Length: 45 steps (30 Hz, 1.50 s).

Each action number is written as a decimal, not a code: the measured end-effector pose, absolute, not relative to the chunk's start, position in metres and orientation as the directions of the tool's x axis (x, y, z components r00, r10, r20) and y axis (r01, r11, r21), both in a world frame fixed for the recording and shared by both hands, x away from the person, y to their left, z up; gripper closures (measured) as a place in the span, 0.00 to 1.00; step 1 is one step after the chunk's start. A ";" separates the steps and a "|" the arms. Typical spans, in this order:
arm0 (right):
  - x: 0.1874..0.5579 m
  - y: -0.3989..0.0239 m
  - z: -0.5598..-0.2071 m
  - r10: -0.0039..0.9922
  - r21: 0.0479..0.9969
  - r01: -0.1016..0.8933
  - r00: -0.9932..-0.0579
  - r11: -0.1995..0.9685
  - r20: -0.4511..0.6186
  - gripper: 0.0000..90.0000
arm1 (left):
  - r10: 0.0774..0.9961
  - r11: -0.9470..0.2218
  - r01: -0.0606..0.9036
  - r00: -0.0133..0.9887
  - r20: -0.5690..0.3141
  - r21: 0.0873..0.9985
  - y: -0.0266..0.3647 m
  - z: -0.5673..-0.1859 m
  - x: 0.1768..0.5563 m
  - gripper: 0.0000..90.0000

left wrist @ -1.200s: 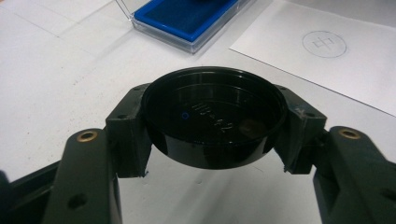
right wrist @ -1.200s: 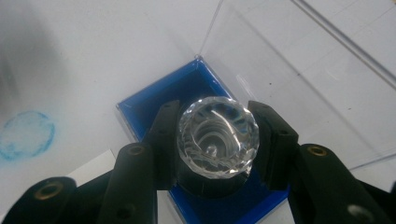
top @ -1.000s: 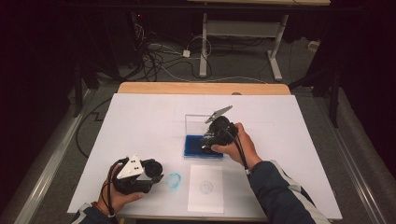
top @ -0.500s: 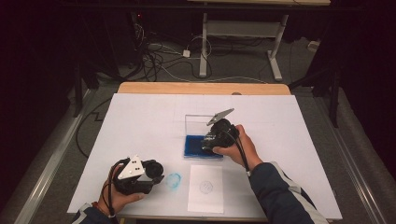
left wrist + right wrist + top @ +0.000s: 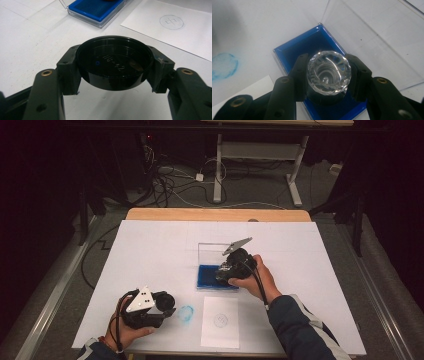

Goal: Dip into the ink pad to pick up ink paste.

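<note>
My left gripper [image 5: 115, 75] is shut on a round black cap [image 5: 115, 62], held just above the white table cover near the front left [image 5: 165, 302]. My right gripper [image 5: 329, 77] is shut on a stamp with a clear faceted knob [image 5: 329, 72]. The stamp stands down on the blue ink pad [image 5: 312, 42], which lies in a clear case [image 5: 210, 276] at the table's middle. The case's clear lid [image 5: 215, 254] stands open behind the pad. The stamp's lower end is hidden by the knob and the jaws.
A white sheet [image 5: 220, 321] with a printed round mark [image 5: 171, 22] lies near the front edge, just in front of the ink pad [image 5: 97, 8]. A blue ink smudge [image 5: 186, 314] marks the table cover between my left gripper and the sheet. Cables and desk legs lie on the floor beyond.
</note>
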State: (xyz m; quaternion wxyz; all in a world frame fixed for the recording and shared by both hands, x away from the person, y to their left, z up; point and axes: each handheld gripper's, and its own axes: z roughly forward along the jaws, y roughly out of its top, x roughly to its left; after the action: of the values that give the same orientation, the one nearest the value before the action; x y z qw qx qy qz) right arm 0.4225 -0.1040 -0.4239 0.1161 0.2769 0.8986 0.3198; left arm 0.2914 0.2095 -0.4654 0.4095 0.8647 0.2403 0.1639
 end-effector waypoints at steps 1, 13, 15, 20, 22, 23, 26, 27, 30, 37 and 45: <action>0.422 -0.103 -0.424 0.577 0.638 0.428 -0.816 0.640 -0.030 0.64 | 0.549 -0.550 0.281 0.831 0.087 0.786 0.210 -0.466 0.291 0.41; 0.420 -0.103 -0.423 0.573 0.629 0.422 -0.818 0.653 -0.045 0.64 | 0.548 -0.551 0.280 0.832 0.088 0.786 0.209 -0.465 0.291 0.41; 0.420 -0.102 -0.423 0.571 0.625 0.421 -0.819 0.658 -0.051 0.64 | 0.549 -0.549 0.281 0.831 0.086 0.787 0.210 -0.465 0.291 0.41; 0.423 -0.098 -0.419 0.579 0.598 0.439 -0.814 0.670 -0.052 0.64 | 0.551 -0.544 0.279 0.830 0.086 0.791 0.210 -0.464 0.291 0.41; 0.423 -0.097 -0.418 0.580 0.598 0.436 -0.813 0.673 -0.060 0.64 | 0.552 -0.543 0.280 0.829 0.086 0.792 0.210 -0.464 0.291 0.41; 0.423 -0.097 -0.418 0.586 0.599 0.435 -0.807 0.672 -0.071 0.64 | 0.553 -0.541 0.279 0.829 0.085 0.794 0.211 -0.464 0.291 0.41; 0.422 -0.102 -0.411 0.592 0.624 0.435 -0.804 0.649 -0.055 0.64 | 0.554 -0.539 0.280 0.828 0.084 0.794 0.211 -0.464 0.291 0.41; 0.421 -0.103 -0.407 0.593 0.633 0.429 -0.803 0.645 -0.059 0.64 | 0.555 -0.538 0.282 0.828 0.082 0.795 0.211 -0.464 0.292 0.41; 0.416 -0.106 -0.393 0.589 0.658 0.412 -0.806 0.630 -0.059 0.64 | 0.553 -0.540 0.278 0.829 0.086 0.794 0.210 -0.464 0.291 0.41; 0.404 -0.115 -0.368 0.578 0.708 0.366 -0.812 0.604 -0.073 0.64 | 0.552 -0.545 0.275 0.829 0.091 0.792 0.209 -0.463 0.291 0.41; 0.392 -0.121 -0.363 0.564 0.735 0.341 -0.823 0.587 -0.069 0.64 | 0.553 -0.540 0.276 0.828 0.088 0.795 0.211 -0.463 0.291 0.41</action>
State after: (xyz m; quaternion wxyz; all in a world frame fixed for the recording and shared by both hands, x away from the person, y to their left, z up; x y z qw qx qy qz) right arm 0.3921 -0.1209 -0.3635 0.1490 0.2578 0.8781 0.3745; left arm 0.2915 0.2108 -0.4629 0.4146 0.8615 0.2407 0.1671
